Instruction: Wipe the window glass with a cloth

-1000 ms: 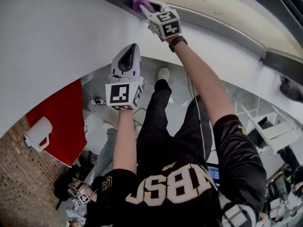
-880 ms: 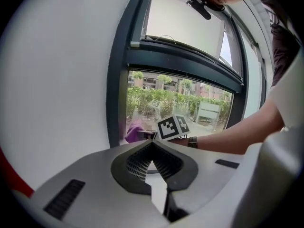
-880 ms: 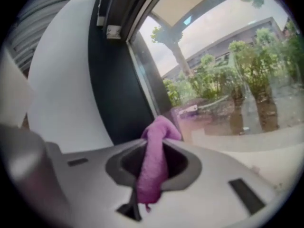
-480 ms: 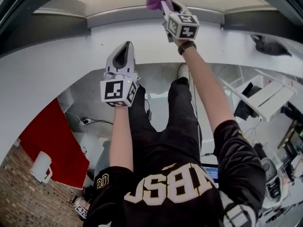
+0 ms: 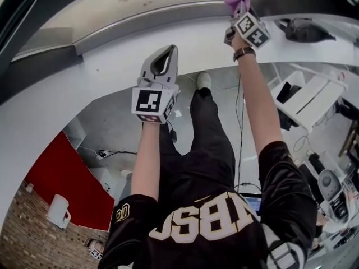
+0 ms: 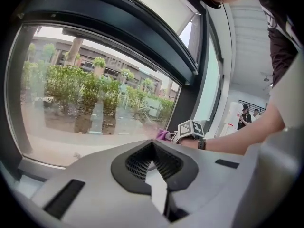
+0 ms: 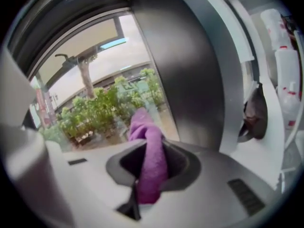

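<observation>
Protruding beyond the tips of the right gripper [image 7: 151,177], the purple cloth [image 7: 151,158] is held pinched between the closed jaws, its bunched end set at the window glass [image 7: 102,87] just beside the dark frame [image 7: 190,80]. The left gripper [image 6: 153,167] is held apart from the glass, its jaws brought together on nothing

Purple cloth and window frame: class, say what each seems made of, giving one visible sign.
The purple cloth looks like soft matte fabric, perhaps microfibre: it bunches and folds over, clamped in the right tongs. The window frame seems dark coated metal, possibly plastic: smooth, with a dull sheen.
</observation>
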